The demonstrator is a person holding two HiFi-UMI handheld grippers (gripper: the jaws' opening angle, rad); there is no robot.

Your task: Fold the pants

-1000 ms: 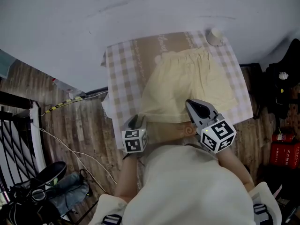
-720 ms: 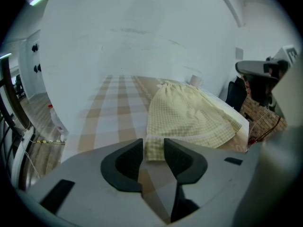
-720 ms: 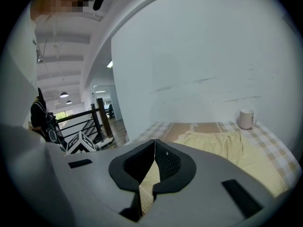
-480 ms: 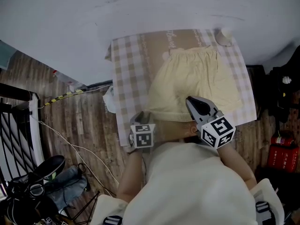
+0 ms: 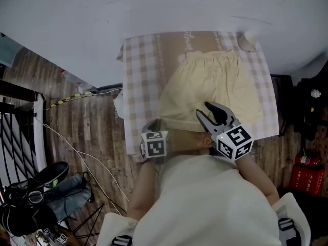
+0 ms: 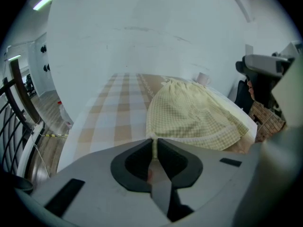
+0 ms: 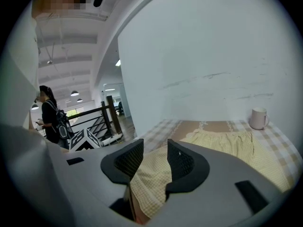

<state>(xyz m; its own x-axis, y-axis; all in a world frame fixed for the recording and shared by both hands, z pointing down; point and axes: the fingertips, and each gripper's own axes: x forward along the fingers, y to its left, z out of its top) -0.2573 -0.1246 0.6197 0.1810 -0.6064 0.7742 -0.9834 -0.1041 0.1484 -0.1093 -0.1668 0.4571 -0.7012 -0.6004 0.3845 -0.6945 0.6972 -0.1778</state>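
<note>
Now, in the head view the pants (image 5: 215,86) lie flat on the checked cloth (image 5: 138,70). In the left gripper view your left gripper (image 6: 154,143) has just closed, its fingers pinching the hem corner. In the right gripper view your right gripper (image 7: 155,157) has just opened, with fabric loose between its spread fingers; you're probably mid-grasp, so clamp there, then fold.

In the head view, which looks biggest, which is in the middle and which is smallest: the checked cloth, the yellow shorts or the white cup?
1. checked cloth, biggest by far
2. yellow shorts, lying on it
3. white cup, tiny at the far corner
</note>
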